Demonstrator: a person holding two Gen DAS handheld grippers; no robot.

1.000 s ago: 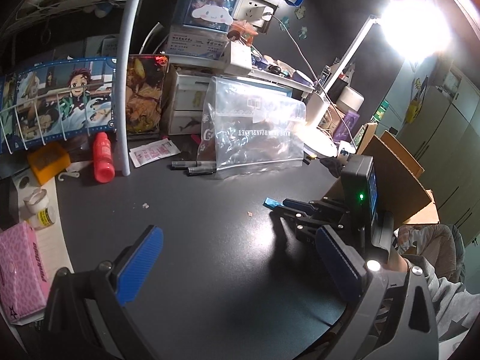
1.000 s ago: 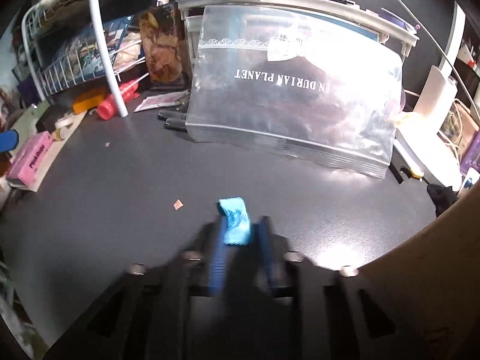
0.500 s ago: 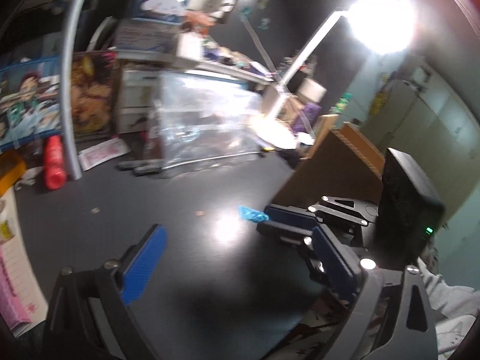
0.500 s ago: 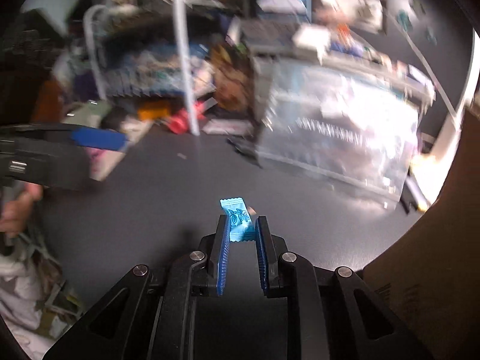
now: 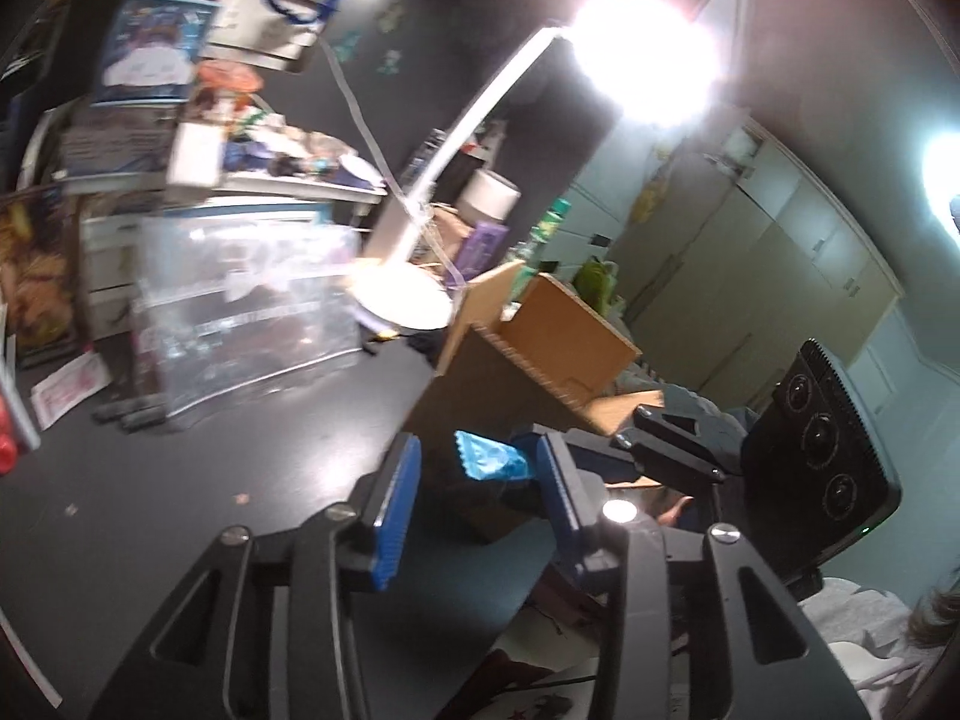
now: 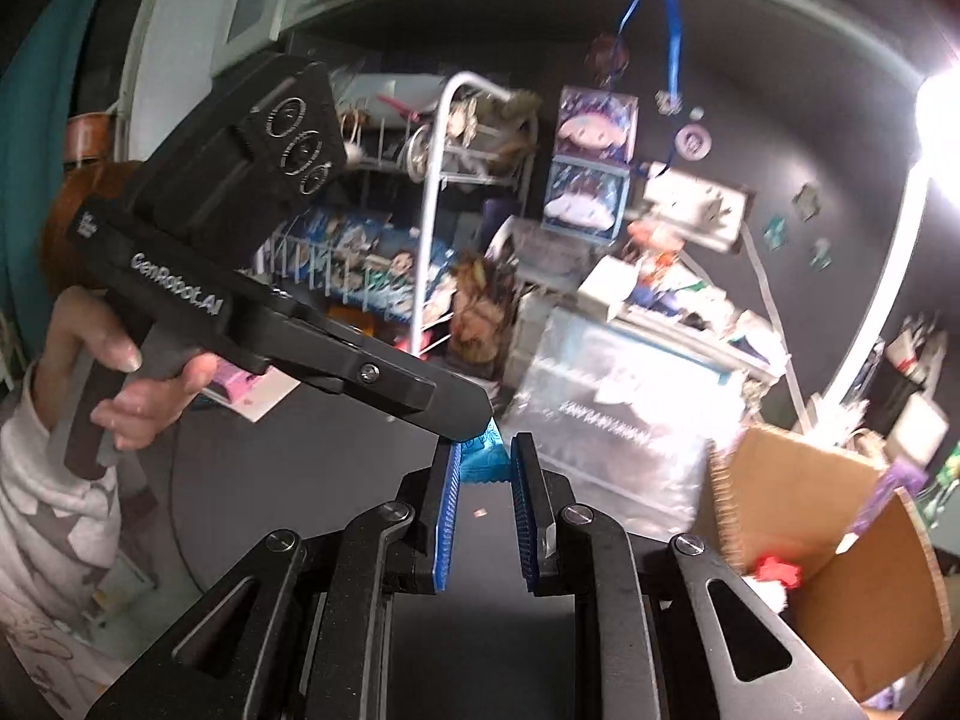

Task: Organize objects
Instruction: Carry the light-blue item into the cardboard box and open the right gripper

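A small blue candy wrapper (image 6: 485,461) is pinched between the blue pads of my right gripper (image 6: 485,468), lifted above the dark desk. In the left wrist view the same wrapper (image 5: 493,459) sits between the left gripper's (image 5: 477,468) blue pads, which stand apart around it, with the right gripper's tip coming in from the right. The left gripper's tip also shows in the right wrist view (image 6: 462,414), touching the wrapper from the left, held by a hand.
An open cardboard box (image 5: 540,336) stands at the desk's right edge, also in the right wrist view (image 6: 798,510). A clear plastic bag (image 5: 240,318) leans against white drawers behind. A desk lamp (image 5: 408,294), wire rack (image 6: 432,204) and shelf clutter line the back.
The right gripper has lifted the blue wrapper off the desk. The left gripper has swung right, narrowed its jaws and come around the wrapper. Both views have tilted upward.
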